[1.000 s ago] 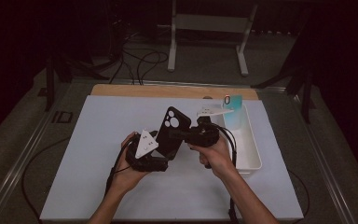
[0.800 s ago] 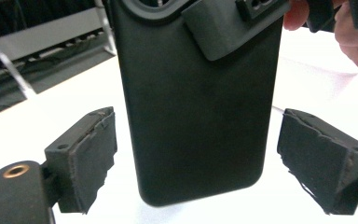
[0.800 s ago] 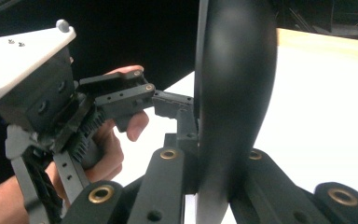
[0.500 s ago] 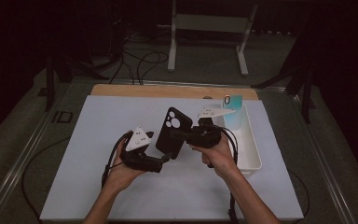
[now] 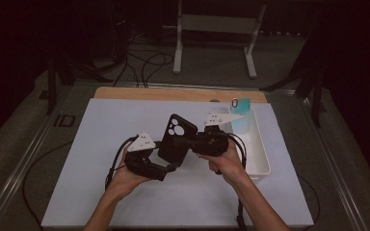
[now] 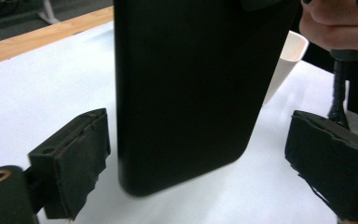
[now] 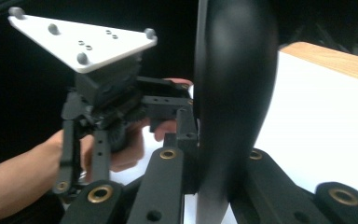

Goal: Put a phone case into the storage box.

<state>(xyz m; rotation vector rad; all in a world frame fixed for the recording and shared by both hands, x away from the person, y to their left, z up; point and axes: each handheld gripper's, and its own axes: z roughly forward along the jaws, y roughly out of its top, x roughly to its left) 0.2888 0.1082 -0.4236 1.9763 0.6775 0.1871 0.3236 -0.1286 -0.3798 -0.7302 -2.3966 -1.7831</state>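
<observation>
R gripper (image 5: pixel 185 144) tight on black phone case (image 5: pixel 176 138); L gripper (image 5: pixel 173 167) apart.

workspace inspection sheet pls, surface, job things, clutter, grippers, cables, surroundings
surface: white mat on a table, wooden strip along its far edge
job's things: black phone case held upright above the mat, camera cut-outs at its top
clutter: white bin at the mat's right side, teal item at its far end
grippers: right gripper shut on the phone case; left gripper open, its jaws have just been opening, the case's lower end between them, pads apart from it
cables: one trails from each gripper; more lie on the floor beyond the table
surroundings: dark room, pale metal stand behind the table
</observation>
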